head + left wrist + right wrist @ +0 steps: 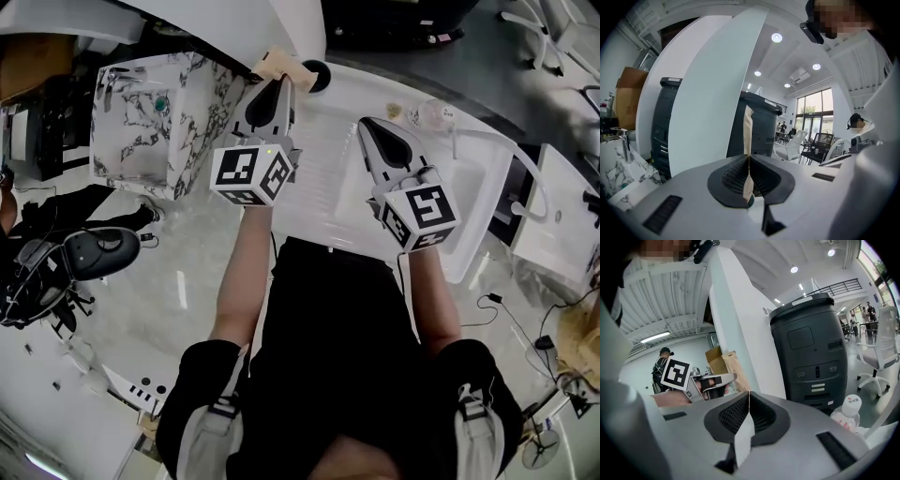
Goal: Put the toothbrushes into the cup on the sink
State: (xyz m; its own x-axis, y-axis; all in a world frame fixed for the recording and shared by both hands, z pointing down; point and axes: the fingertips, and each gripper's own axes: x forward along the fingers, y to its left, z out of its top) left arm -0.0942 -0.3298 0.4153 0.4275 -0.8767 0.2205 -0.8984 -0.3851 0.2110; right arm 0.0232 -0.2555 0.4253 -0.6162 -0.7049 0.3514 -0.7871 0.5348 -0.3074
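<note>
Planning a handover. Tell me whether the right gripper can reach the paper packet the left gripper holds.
Probably yes: the paper packet sticks out past the left gripper, with nothing between it and the right gripper, whose jaws are shut.

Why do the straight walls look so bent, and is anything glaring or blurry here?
Head view: heavy fisheye bending, black corners, sheen on the white sink. Left gripper view: the pillar bows, ceiling lights blow out white, the paper packet in the left gripper looks sharp. Right gripper view: same bowing round the shut right gripper; mosaic patch added afterwards.
</note>
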